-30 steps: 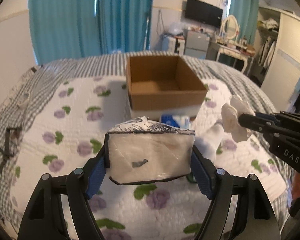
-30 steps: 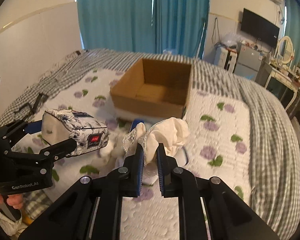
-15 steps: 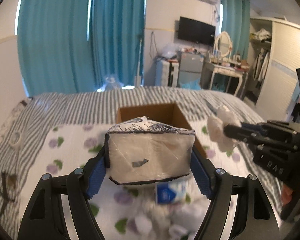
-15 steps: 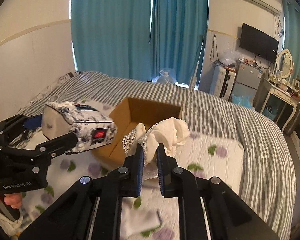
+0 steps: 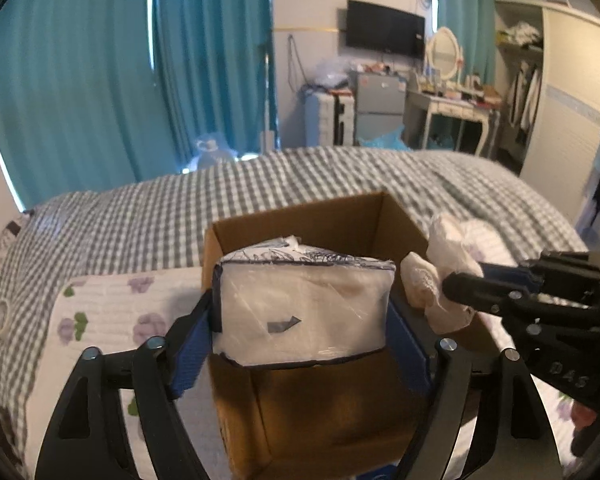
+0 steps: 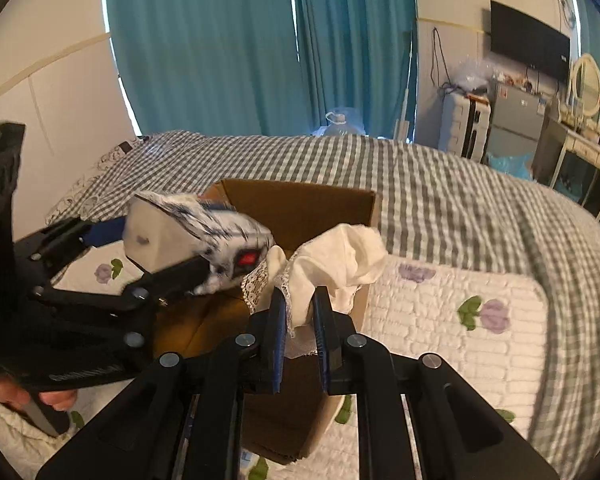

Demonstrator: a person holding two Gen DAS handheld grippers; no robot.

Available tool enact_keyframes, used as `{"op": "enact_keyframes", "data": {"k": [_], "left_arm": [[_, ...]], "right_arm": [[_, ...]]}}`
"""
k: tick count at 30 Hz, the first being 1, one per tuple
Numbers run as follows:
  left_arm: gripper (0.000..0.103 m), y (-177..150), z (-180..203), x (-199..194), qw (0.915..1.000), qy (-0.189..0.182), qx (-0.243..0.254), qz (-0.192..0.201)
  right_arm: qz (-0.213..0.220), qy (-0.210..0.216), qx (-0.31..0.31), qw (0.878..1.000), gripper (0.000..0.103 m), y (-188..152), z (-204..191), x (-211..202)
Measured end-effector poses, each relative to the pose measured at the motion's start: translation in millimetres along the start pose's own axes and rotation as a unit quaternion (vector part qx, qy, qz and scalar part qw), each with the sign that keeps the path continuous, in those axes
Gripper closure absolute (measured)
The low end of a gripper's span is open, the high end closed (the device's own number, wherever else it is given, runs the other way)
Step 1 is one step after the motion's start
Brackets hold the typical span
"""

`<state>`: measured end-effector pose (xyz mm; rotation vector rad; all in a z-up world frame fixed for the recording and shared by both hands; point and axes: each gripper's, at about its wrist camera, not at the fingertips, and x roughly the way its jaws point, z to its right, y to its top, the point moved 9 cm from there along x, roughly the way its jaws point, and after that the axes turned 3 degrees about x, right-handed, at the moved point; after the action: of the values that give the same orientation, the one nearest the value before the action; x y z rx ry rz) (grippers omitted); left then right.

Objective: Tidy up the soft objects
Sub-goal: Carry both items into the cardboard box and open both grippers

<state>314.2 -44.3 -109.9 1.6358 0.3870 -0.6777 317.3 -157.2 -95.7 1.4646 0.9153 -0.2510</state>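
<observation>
A white, plastic-wrapped soft pack with a blue-and-white printed top (image 5: 302, 314) sits clamped between the blue-padded fingers (image 5: 190, 350) of the left claw (image 5: 300, 344), held above the near part of an open brown cardboard box (image 5: 300, 224). In the right wrist view the same pack (image 6: 198, 240) appears blurred over the box's left side, and a small red label shows on its end. A crumpled cream-white cloth with a lace edge (image 6: 336, 264) is pinched between the nearly closed fingers of the right claw (image 6: 300, 320), just beside the pack and over the near right part of the box (image 6: 300, 204). In the left wrist view the cloth (image 5: 440, 276) hangs at the box's right wall, in front of the right claw (image 5: 460, 284). The box rests on a white quilted pad with purple flowers (image 6: 452, 320), which lies on a bed covered in grey-and-white gingham (image 6: 440, 192). Teal curtains (image 6: 220, 40) hang behind the bed.
</observation>
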Motion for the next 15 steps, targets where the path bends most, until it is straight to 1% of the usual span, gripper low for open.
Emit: {"op": "enact_keyframes", "data": {"k": [2,4,8,10,11,12,14,15], "left_arm": [[0.019,-1,-2,1,1.0000,0.003,0.001,0.000],[0.019,1,-6,-3,0.9999,0.011,-0.006,0.001],[0.018,11,-19,-26,0.9996,0.022,-0.017,0.008],[0.018,16,-22,-43,0.9994,0.029,-0.014,0.015],[0.018,20,-24,-58,0.9990,0.035,-0.010,0.024],[0.018,22,-26,-69,0.9988,0.038,-0.008,0.031],[0.018,27,-28,-96,0.9979,0.044,-0.005,0.047],[0.015,29,-28,-107,0.9976,0.045,-0.004,0.053]], "right_arm": [[-0.001,-0.005,0.002,1.000,0.061,-4,1,0],[0.002,-0.014,-0.001,1.000,0.053,-5,1,-3],[0.011,-0.021,0.005,1.000,0.053,-2,1,-22],[0.018,-0.026,0.007,0.999,0.053,3,-1,-38],[0.023,-0.029,0.006,0.999,0.052,5,-3,-49],[0.028,-0.032,0.004,0.999,0.050,7,-6,-59],[0.037,-0.039,0.001,0.999,0.042,10,-12,-84],[0.042,-0.043,-0.003,0.998,0.041,12,-15,-97]]}}
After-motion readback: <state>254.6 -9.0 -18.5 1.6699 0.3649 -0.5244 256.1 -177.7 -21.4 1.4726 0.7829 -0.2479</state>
